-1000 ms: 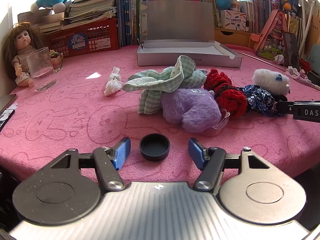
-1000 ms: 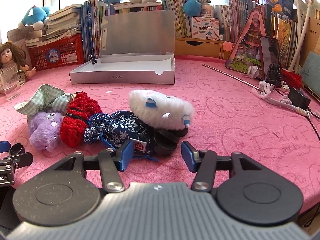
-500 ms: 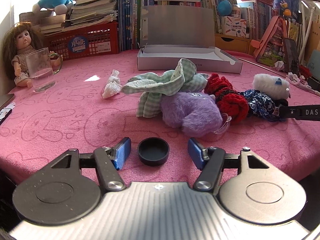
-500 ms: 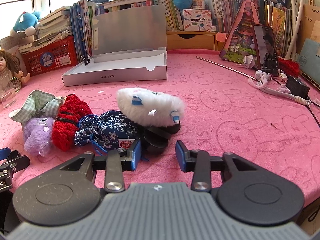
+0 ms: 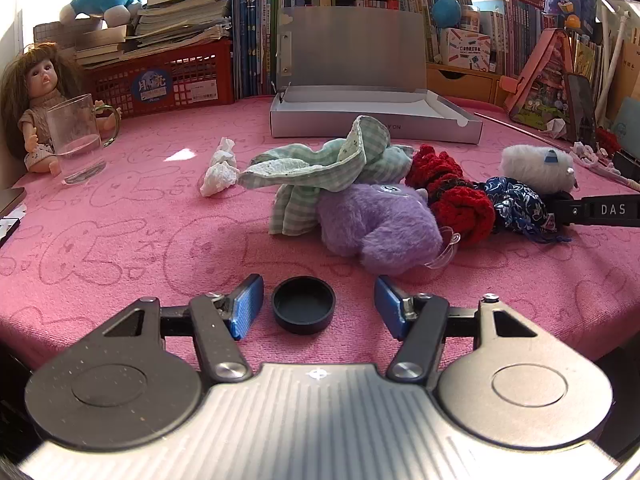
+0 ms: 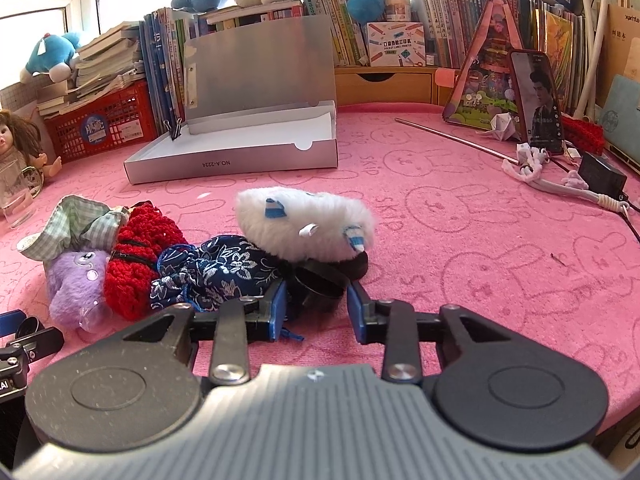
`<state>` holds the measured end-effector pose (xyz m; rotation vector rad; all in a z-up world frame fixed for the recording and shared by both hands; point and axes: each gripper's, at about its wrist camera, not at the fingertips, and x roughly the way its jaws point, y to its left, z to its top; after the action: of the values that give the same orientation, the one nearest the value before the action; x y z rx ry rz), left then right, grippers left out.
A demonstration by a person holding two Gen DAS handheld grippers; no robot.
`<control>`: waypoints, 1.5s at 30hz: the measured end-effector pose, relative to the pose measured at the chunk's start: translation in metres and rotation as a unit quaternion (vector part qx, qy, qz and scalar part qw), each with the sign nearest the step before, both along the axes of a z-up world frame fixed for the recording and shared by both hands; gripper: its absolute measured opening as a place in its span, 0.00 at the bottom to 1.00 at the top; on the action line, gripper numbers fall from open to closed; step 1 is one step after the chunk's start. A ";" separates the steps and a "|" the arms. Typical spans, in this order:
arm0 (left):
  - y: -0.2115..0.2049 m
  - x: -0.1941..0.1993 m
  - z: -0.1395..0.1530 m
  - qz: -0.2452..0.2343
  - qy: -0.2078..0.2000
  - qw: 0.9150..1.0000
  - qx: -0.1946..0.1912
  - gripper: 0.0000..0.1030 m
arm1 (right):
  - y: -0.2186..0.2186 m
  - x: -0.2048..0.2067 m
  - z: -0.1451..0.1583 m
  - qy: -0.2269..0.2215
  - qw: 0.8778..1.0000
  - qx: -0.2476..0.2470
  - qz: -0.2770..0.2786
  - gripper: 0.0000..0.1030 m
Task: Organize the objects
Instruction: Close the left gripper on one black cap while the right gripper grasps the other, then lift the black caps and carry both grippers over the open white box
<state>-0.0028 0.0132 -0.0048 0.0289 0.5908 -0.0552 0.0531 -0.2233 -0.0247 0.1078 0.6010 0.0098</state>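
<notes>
Right hand-held gripper has its blue pads closed against a black round lid, which sits directly between and just ahead of the fingertips, tucked partly under the white plush and beside the blue floral pouch. Left hand-held gripper stands apart, its pads clear of a second black lid lying rim-up on the pink bench between them. Beyond, ahead and slightly left of the right gripper, the open grey box reads "NO.A-2224" upside down. Its long side runs across the view. The right hand is nearer to it, I judge.
</notes>
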 end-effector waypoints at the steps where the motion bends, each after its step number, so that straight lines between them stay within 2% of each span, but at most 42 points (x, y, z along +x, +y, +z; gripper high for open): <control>1: 0.000 0.000 0.000 0.000 0.000 1.000 0.000 0.65 | 0.000 0.002 0.000 0.000 1.000 0.001 0.001 0.42; 3: 0.000 0.000 0.000 -0.003 0.000 1.000 -0.002 0.62 | -0.001 0.005 -0.001 0.000 1.000 0.005 0.001 0.45; 5: -0.001 -0.002 0.001 -0.006 -0.003 1.000 -0.004 0.46 | -0.002 0.009 -0.001 0.002 1.000 0.011 0.001 0.46; 8: -0.003 -0.003 0.001 -0.014 -0.005 1.000 -0.007 0.37 | -0.006 0.013 -0.003 0.005 1.000 0.026 0.001 0.47; 10: -0.005 -0.003 0.001 -0.020 -0.007 1.000 -0.007 0.37 | -0.009 0.015 -0.003 0.009 0.999 0.039 -0.003 0.45; 11: -0.006 -0.003 0.001 -0.024 -0.007 1.000 -0.010 0.37 | -0.010 0.015 -0.003 0.010 0.999 0.045 -0.004 0.39; 12: -0.006 -0.002 0.001 -0.029 -0.008 0.999 -0.013 0.37 | -0.010 0.014 -0.002 0.010 0.999 0.049 -0.004 0.36; 24: -0.028 0.003 -0.002 -0.061 -0.017 0.998 -0.007 0.37 | 0.012 -0.026 0.001 -0.004 0.999 -0.012 0.048 0.36; 27: -0.030 0.002 -0.004 -0.060 -0.021 0.998 0.000 0.41 | 0.014 -0.031 -0.003 -0.012 0.999 -0.014 0.048 0.39; 29: -0.030 0.002 -0.005 -0.056 -0.022 0.998 0.001 0.58 | 0.013 -0.031 -0.005 -0.018 0.999 -0.010 0.036 0.40; 30: -0.029 0.002 -0.005 -0.052 -0.022 0.998 0.001 0.61 | 0.012 -0.031 -0.006 -0.023 0.999 -0.007 0.029 0.40; 32: -0.028 0.002 -0.006 -0.047 -0.023 0.999 -0.002 0.68 | 0.011 -0.030 -0.008 -0.030 0.999 -0.005 0.016 0.55; 38: -0.026 0.001 -0.008 -0.042 -0.029 0.999 -0.001 0.71 | 0.012 -0.030 -0.017 -0.031 0.999 -0.006 0.015 0.54; 39: -0.026 0.002 -0.008 -0.042 -0.028 0.999 -0.002 0.71 | 0.013 -0.032 -0.016 -0.032 0.999 -0.008 0.018 0.43; 41: -0.025 0.002 -0.007 -0.044 -0.026 0.999 -0.004 0.71 | 0.016 -0.033 -0.015 -0.030 0.999 -0.013 0.029 0.37; 45: -0.025 -0.001 -0.006 -0.050 -0.026 0.998 -0.006 0.68 | 0.022 -0.042 -0.012 -0.033 0.997 -0.025 0.060 0.37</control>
<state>-0.0039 -0.0117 -0.0112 0.0473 0.5373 -0.1555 0.0113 -0.2009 -0.0370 0.0220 0.5409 0.1133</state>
